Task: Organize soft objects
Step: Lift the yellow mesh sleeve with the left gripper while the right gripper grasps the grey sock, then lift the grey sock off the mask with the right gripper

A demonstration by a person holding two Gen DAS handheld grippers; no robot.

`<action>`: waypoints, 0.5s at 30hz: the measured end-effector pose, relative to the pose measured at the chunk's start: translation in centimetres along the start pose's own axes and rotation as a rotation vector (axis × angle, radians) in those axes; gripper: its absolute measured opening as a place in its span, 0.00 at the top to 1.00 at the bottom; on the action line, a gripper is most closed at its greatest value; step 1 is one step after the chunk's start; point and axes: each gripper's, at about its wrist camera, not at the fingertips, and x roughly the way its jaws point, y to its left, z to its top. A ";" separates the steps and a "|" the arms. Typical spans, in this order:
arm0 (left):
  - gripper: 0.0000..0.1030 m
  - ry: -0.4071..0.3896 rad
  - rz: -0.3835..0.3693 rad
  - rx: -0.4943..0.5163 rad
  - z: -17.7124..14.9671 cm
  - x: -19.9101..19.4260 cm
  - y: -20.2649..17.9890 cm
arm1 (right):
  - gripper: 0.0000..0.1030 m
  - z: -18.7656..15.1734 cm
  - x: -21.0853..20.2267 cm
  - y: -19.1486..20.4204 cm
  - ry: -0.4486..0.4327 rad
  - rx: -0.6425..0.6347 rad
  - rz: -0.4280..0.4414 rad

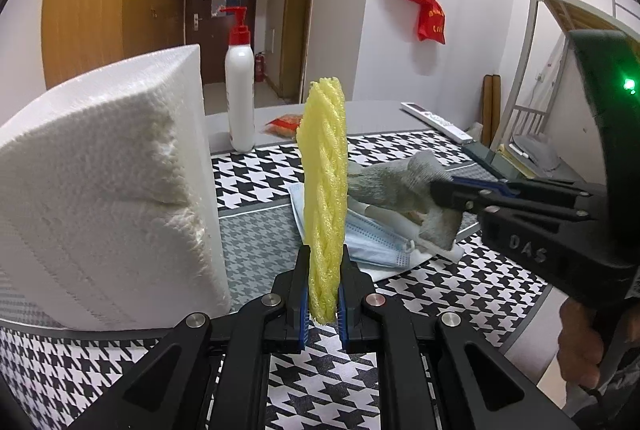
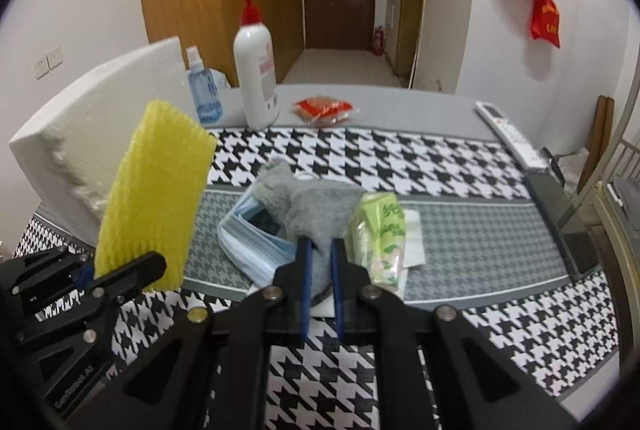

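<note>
On mat (image 2: 460,166) | left hand-held gripper (image 1: 324,294) clamps foam net (image 1: 325,190) | right hand-held gripper (image 2: 320,270) clamps glove (image 2: 308,202)

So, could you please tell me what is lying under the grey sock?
The grey sock lies over a blue face mask, beside a green tissue pack. White paper pokes out underneath; anything else beneath the sock is covered.

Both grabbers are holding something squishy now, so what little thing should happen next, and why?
Probably the right gripper should lift the grey sock a little. Its fingers are already shut on the sock, which lies on the blue face mask, so a straight lift may free it. The left gripper holds the yellow foam net upright.
</note>
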 end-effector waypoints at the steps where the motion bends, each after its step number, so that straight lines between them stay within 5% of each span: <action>1: 0.89 -0.004 0.000 0.000 0.0 -0.2 0.0 | 0.88 0.1 -0.4 0.0 -0.010 -0.001 -0.001; 15: 0.89 -0.044 0.008 0.004 -0.3 -2.8 -0.8 | 0.89 -0.2 -5.1 0.4 -0.094 0.022 -0.024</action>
